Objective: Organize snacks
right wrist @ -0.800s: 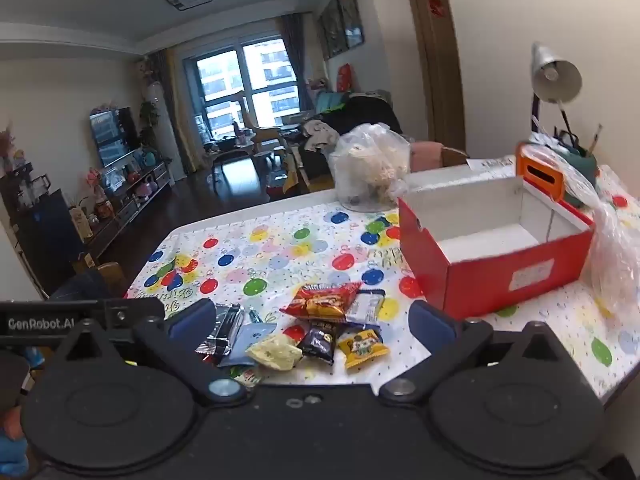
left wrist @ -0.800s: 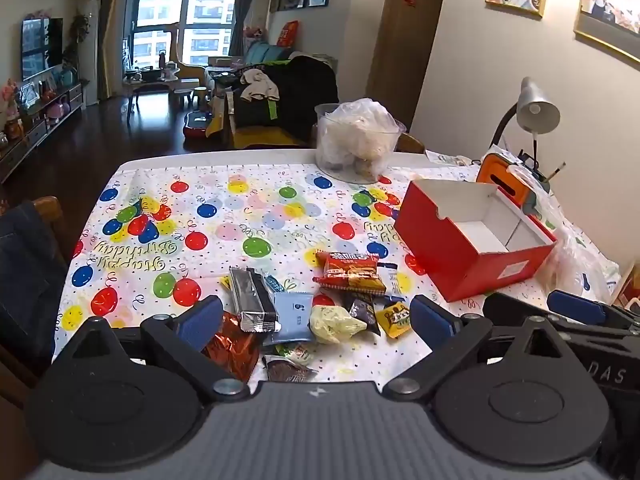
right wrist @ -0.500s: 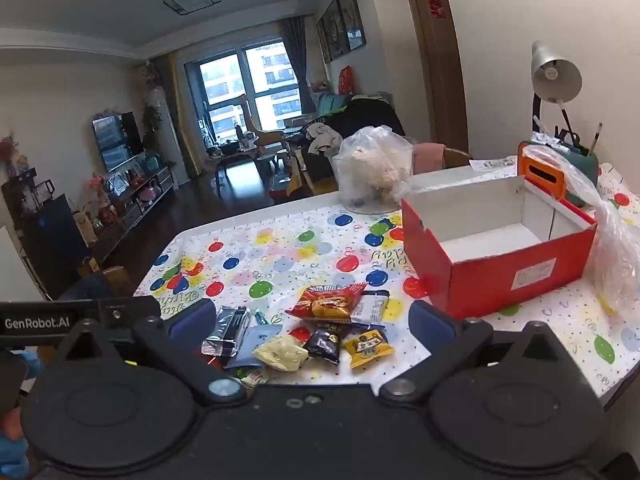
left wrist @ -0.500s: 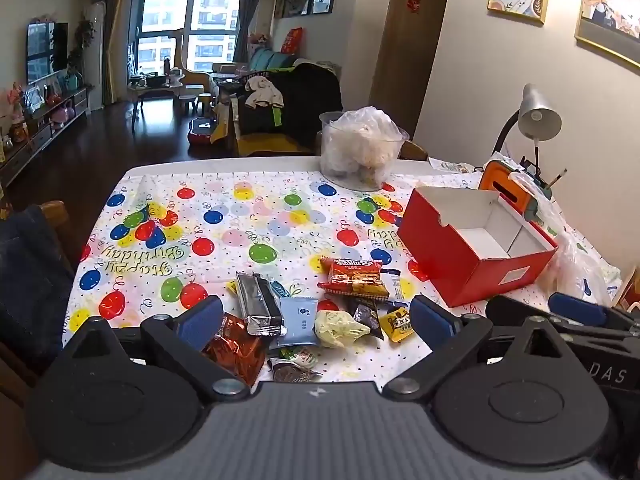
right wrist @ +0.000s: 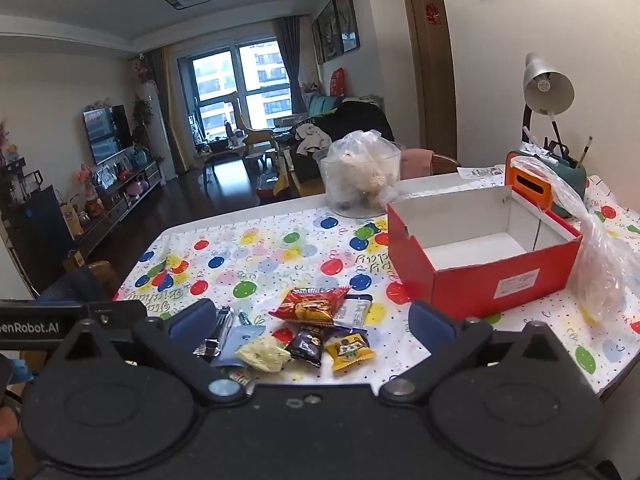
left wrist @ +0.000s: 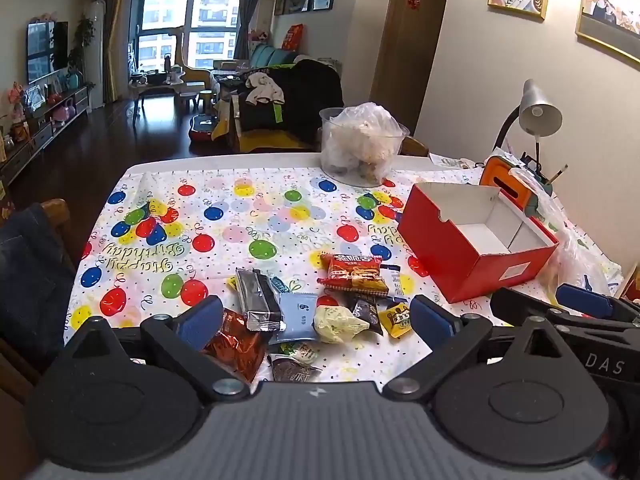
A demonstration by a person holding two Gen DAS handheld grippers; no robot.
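Note:
Several snack packets lie in a loose pile near the table's front edge: a red chips bag (left wrist: 354, 274) (right wrist: 309, 303), a silver bar (left wrist: 258, 298), a pale blue packet (left wrist: 295, 316), a yellow-white packet (left wrist: 338, 320) (right wrist: 264, 354), a dark packet (right wrist: 309, 344) and a small yellow packet (left wrist: 396, 317) (right wrist: 350, 352). An open red box (left wrist: 452, 256) (right wrist: 476, 284), white and empty inside, stands to their right. My left gripper (left wrist: 316, 318) is open above the pile. My right gripper (right wrist: 310, 320) is open too, just short of the packets. Neither holds anything.
A balloon-print cloth (left wrist: 240, 220) covers the table. A clear tub with a plastic bag (left wrist: 362, 146) stands at the back. A desk lamp (left wrist: 536, 114), an orange container (left wrist: 504, 178) and a crumpled clear bag (right wrist: 596, 264) sit at the right. A chair (left wrist: 24, 276) is at the left.
Both views have pulled back and tilted up slightly, so the packets and red box sit a little farther off. Both grippers stay open and nothing on the table has moved.

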